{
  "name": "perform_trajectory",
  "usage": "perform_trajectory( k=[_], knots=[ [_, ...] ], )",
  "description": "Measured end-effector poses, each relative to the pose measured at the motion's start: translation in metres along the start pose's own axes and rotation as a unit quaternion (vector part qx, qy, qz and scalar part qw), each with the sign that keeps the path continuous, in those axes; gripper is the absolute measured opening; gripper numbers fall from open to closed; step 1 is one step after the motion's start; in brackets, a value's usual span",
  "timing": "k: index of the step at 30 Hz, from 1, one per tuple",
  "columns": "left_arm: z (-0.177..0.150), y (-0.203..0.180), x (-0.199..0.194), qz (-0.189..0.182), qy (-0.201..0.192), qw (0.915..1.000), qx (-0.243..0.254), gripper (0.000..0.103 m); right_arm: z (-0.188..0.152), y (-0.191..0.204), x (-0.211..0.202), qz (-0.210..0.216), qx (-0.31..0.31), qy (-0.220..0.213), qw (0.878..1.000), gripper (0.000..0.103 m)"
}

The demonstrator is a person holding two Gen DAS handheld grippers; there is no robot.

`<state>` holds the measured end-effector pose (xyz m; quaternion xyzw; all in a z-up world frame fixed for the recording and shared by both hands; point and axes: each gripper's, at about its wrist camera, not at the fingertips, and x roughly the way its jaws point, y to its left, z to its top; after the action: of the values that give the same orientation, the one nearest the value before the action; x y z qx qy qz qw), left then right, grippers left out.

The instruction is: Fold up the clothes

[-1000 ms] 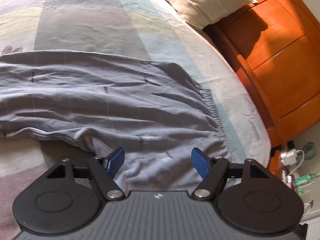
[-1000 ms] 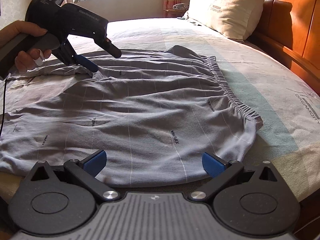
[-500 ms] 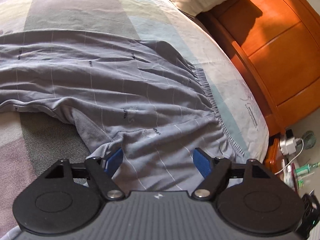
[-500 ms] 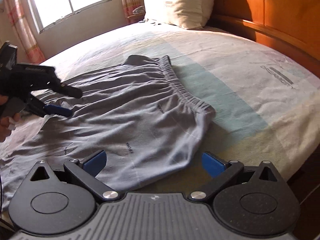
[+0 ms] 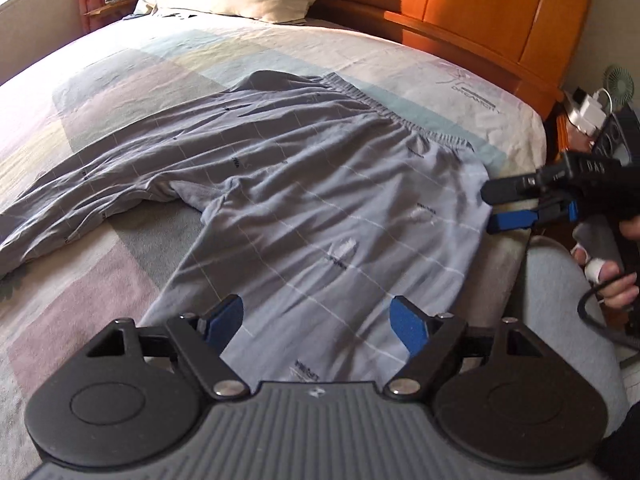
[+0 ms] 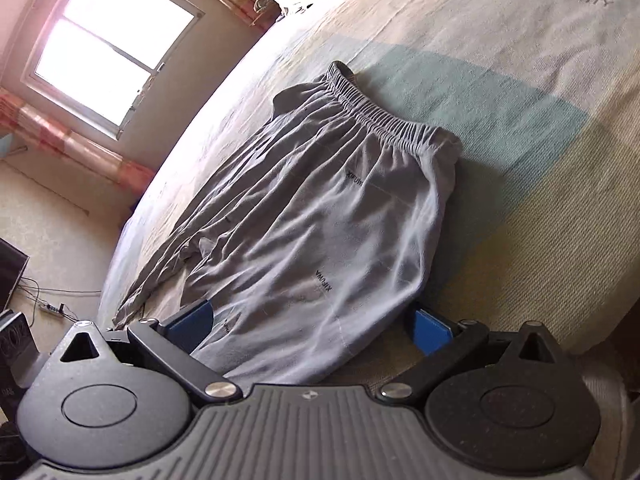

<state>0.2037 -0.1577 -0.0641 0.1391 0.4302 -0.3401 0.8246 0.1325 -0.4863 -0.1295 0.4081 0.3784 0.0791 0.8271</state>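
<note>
Grey trousers [image 5: 304, 184] lie spread flat on the bed [image 5: 132, 72], legs splayed apart. Left gripper [image 5: 318, 318] and right gripper [image 6: 310, 322] hover over the near edge, jaws wide and empty, probably lining up a grab

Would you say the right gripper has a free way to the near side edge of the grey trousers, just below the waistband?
Probably yes. The right gripper is open and sits right beside that edge of the grey trousers, below the waistband. Only bare bedsheet lies between them.
</note>
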Motion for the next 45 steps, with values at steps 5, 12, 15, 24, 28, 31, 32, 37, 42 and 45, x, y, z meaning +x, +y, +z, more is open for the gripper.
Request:
perform_trajectory(
  k=[5, 12, 15, 24, 28, 31, 32, 37, 42, 45],
  knots=[
    [-0.023, -0.025, -0.003, 0.037, -0.006, 0.9993, -0.006, 0.081, -0.020, 0.002, 0.010, 0.059, 0.043, 0.032, 0.997, 0.103],
    [-0.040, -0.032, -0.012, 0.064, -0.005, 0.9977, -0.023, 0.081, -0.022, 0.018, 0.025, 0.047, 0.042, -0.015, 0.998, 0.103],
    [-0.046, -0.030, -0.022, 0.081, -0.013, 0.9962, -0.030, 0.081, -0.024, 0.014, 0.023, 0.048, 0.063, -0.034, 0.996, 0.103],
    [-0.066, -0.016, -0.036, 0.109, -0.020, 0.9916, -0.066, 0.083, -0.018, 0.022, 0.039, 0.048, 0.062, -0.080, 0.994, 0.101],
    [-0.071, -0.009, -0.045, 0.095, -0.037, 0.9913, -0.083, 0.083, -0.032, 0.034, 0.042, 0.023, 0.026, -0.076, 0.997, 0.094],
    [-0.072, -0.008, -0.048, 0.108, -0.042, 0.9895, -0.086, 0.083, -0.036, 0.033, 0.045, 0.012, 0.028, -0.074, 0.997, 0.080],
    [-0.073, -0.008, -0.048, 0.111, -0.042, 0.9892, -0.086, 0.083, -0.035, 0.029, 0.048, 0.010, 0.039, -0.073, 0.997, 0.073],
    [-0.077, -0.012, -0.055, 0.112, -0.046, 0.9895, -0.079, 0.083, -0.034, 0.015, 0.051, 0.005, 0.071, -0.066, 0.995, 0.000],
    [-0.082, -0.009, -0.059, 0.109, -0.044, 0.9892, -0.088, 0.083, -0.039, 0.007, 0.046, -0.002, 0.079, -0.055, 0.995, 0.002],
    [-0.083, -0.005, -0.057, 0.106, -0.039, 0.9895, -0.090, 0.083, -0.043, 0.009, 0.041, -0.012, 0.077, -0.046, 0.996, 0.002]
  ],
)
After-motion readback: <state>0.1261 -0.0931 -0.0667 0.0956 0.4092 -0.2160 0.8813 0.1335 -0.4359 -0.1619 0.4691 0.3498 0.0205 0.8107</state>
